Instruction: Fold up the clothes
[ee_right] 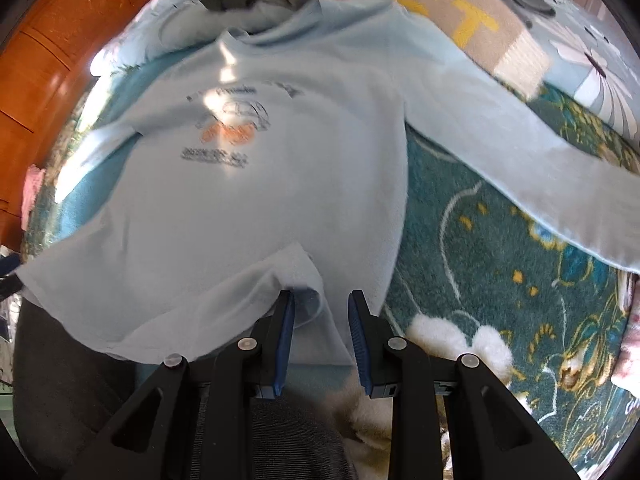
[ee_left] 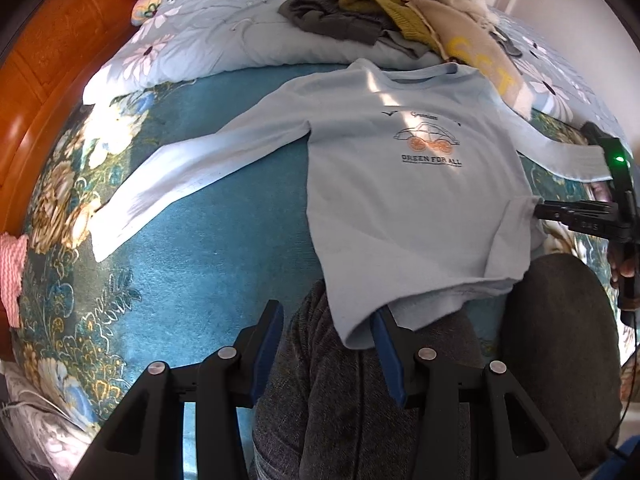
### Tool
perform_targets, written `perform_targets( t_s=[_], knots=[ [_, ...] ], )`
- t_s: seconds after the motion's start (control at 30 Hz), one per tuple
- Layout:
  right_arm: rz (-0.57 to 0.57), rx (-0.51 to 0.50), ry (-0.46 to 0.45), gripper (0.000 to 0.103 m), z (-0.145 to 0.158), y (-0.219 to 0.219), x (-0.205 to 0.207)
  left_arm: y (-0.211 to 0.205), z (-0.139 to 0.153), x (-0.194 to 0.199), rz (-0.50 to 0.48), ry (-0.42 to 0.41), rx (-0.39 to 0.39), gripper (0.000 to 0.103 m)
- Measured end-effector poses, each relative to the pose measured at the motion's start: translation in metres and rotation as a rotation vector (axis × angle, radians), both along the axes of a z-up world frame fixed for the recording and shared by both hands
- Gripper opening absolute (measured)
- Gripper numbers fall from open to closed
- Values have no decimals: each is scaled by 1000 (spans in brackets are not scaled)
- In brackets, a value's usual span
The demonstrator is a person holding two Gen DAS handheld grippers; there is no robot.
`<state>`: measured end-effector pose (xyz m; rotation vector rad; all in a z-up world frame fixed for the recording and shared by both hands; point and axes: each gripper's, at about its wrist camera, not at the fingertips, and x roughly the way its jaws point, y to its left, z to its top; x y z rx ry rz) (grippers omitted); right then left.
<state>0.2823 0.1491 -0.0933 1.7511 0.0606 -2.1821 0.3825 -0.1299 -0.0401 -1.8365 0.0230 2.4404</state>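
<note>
Light blue long-sleeve shirt (ee_left: 404, 200) spread face-up on teal floral blanket (ee_left: 192, 264), sleeves out; print legible: "GREEN FOR ALL". Left gripper (ee_left: 328, 344) fingers wide, at hem. Right gripper (ee_right: 322, 336) fingers parted around folded-up hem corner.

Clothes pile (ee_left: 392, 8) beyond shirt (ee_left: 400, 200)

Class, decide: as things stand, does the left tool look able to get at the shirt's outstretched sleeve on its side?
Probably yes. The left tool is open at the shirt hem, and the sleeve lies flat on the blanket with nothing over it.
</note>
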Motion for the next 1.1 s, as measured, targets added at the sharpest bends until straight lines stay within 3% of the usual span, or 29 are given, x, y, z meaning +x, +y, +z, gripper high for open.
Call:
perform_targets(
  t_s=[0.4,0.53,0.6,0.67,0.73,0.9,1.1],
  knots=[
    [26,41,-32,28,-2,-28,-28,-7,-9,-7,28,-23,9,48],
    [31,90,-42,28,-9,-35,-32,-4,-9,-9,12,-24,4,42],
    [14,91,-58,26,-14,-33,-32,-2,-9,-10,7,-25,10,36],
    [-16,75,-52,4,-11,-29,-31,0,-9,-10,-4,-24,10,17],
    [-49,55,-41,4,-6,-24,-29,5,-7,-9,-22,-10,4,4],
    [-145,-36,85,1,46,-3,-7,7,17,-3,-43,75,5,2],
    [-267,-143,261,1,138,36,60,-7,66,17,-73,178,2,2]
  ],
)
